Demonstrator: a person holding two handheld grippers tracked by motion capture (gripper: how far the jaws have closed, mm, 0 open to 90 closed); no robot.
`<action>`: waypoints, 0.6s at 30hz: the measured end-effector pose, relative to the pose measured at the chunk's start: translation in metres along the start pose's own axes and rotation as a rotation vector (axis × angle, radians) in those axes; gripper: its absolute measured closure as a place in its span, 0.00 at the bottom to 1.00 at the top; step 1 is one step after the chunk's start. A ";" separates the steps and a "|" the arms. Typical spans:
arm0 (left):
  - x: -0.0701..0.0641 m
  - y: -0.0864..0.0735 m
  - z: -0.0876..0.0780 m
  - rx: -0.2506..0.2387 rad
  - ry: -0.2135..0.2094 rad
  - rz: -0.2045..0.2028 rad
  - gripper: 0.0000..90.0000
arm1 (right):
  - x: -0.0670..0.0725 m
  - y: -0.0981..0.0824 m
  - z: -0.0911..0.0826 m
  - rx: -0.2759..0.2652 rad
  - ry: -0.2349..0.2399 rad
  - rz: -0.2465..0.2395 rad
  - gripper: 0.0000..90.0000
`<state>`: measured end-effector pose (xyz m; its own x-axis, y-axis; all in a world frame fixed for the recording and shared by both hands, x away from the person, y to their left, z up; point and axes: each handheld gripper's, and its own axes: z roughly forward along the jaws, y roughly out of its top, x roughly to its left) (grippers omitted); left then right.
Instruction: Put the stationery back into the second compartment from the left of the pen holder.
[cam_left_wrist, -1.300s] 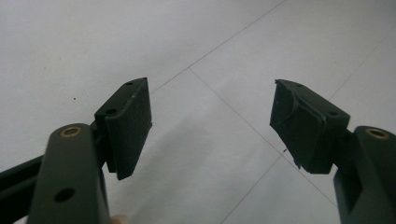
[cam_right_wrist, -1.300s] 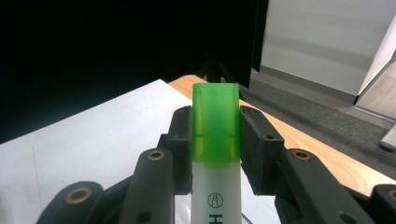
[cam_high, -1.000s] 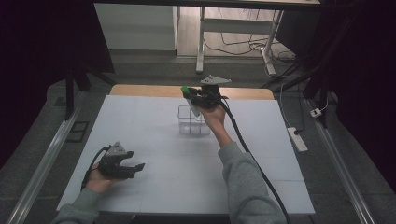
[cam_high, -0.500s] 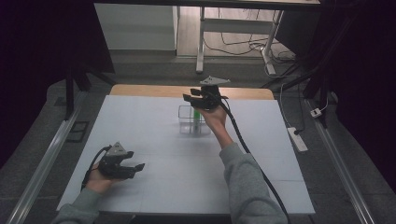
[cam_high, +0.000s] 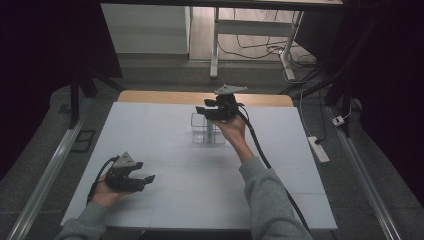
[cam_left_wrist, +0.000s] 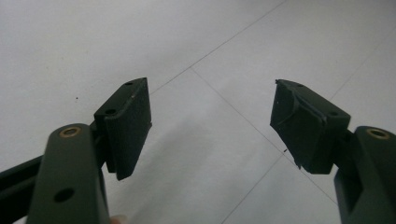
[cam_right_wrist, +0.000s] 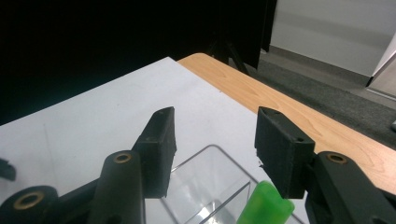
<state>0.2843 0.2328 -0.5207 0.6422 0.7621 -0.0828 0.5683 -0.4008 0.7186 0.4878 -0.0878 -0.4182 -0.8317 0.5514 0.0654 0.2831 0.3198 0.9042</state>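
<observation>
A clear plastic box (cam_high: 201, 131) stands at the back middle of the white table (cam_high: 165, 200). A bright green stick-shaped piece (cam_right_wrist: 264, 205) stands upright inside the clear box (cam_right_wrist: 205, 186), its top just below my right gripper's jaws. My right gripper (cam_high: 202, 111) hovers over the box, pointing left. Its jaws stand open with nothing between them (cam_right_wrist: 215, 140). My left gripper (cam_high: 145, 181) rests low at the front left of the table, open and empty (cam_left_wrist: 212, 121), with bare white surface beneath it.
A wooden strip (cam_high: 160, 96) runs along the table's far edge. A power strip (cam_high: 318, 149) and cables lie on the floor to the right. Metal rails (cam_high: 45, 175) flank both sides. Dark curtains surround the area.
A second ago my right gripper held the green piece above the box. The piece now stands in the box and the jaws have opened. The left gripper stayed put.
</observation>
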 end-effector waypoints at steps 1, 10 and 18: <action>0.000 0.000 0.000 -0.001 0.001 -0.002 0.32 | 0.001 -0.001 -0.002 0.000 0.001 -0.001 0.52; 0.000 0.001 0.001 0.004 -0.003 -0.004 0.32 | 0.001 -0.015 -0.019 0.044 0.010 -0.004 0.51; 0.001 0.001 0.002 -0.002 -0.008 -0.005 0.32 | 0.003 -0.027 -0.046 0.058 0.005 -0.003 0.49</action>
<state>0.2864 0.2322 -0.5210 0.6434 0.7600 -0.0919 0.5703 -0.3958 0.7198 0.4562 -0.1299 -0.4228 -0.8347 0.5469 0.0646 0.3078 0.3660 0.8782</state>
